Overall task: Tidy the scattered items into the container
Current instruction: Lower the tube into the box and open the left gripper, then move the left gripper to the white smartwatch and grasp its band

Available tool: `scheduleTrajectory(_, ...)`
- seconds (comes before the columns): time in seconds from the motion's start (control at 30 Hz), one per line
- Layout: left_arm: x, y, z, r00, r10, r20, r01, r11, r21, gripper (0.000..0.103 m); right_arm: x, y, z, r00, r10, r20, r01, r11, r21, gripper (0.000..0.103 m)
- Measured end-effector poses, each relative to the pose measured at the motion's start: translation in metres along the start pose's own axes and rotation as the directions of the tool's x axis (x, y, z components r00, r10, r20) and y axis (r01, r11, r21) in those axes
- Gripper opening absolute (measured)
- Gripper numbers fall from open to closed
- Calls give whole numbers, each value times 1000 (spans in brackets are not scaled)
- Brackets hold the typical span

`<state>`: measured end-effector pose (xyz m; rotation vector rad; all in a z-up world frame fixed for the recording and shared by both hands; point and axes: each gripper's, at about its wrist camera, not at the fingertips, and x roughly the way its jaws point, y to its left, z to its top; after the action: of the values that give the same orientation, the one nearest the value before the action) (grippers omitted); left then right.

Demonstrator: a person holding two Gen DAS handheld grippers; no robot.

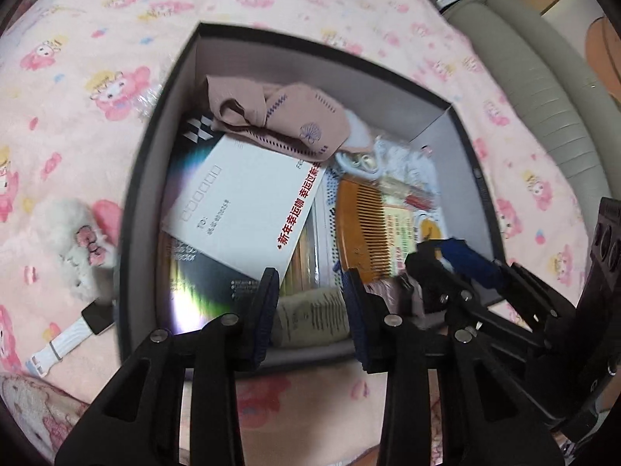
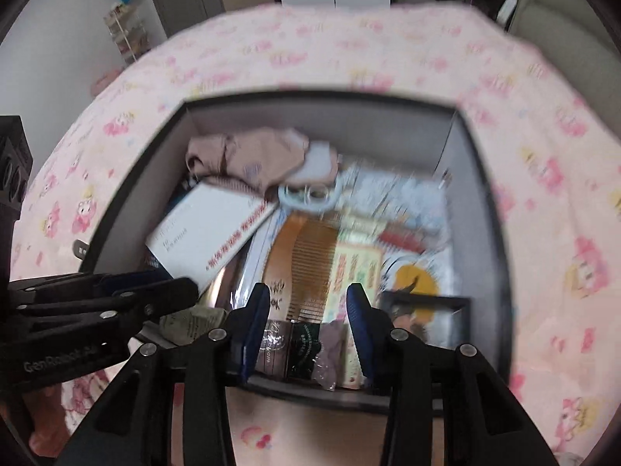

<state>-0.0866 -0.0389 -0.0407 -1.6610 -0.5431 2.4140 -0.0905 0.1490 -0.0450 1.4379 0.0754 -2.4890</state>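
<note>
A pink cartoon-print blanket (image 1: 271,11) fills both views, covering a bed. At the centre of each frame sits an open dark box (image 1: 134,209) with grey inner walls. It holds many things: a white envelope (image 1: 240,209) with red print at centre left, lying on a dark glossy booklet (image 1: 198,291); a crumpled tan cloth (image 1: 279,116) toward the upper part of the box; an amber comb (image 1: 365,229) right of centre; a beige packet (image 1: 310,318) against the lower wall.

In the left view, outside the box at the left edge of the frame, a white fluffy toy (image 1: 81,240) lies on the blanket, with a white-strapped watch (image 1: 73,334) below it at lower left.

The left gripper (image 1: 310,295) hangs over the box's lower edge, fingers apart and empty. The right gripper (image 2: 308,322) hangs likewise above the near wall, fingers apart with nothing between them.
</note>
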Motion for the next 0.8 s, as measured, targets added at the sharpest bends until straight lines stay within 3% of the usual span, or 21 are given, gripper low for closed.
scheduleTrajectory(0.17, -21, -7, -9, 999, -1, 41, -1, 1000, 29, 35, -17, 20, 6, 999, 34, 36, -33, 999, -28, 37)
scheduleTrajectory(0.3, -34, -10, -17, 998, 3, 70, -7, 999, 49, 36, -26, 41, -4, 998, -37, 58, 40, 997, -59, 39)
scheduleTrajectory(0.53, -59, -1, -36, 997, -13, 82, 7, 998, 70, 42, -43, 60, -27, 998, -23, 54, 25, 999, -41, 39)
scheduleTrajectory(0.8, -86, 55, -52, 989, 67, 132, -58, 996, -72, 43, -51, 103, -36, 994, 94, 48, -90, 993, -77, 39)
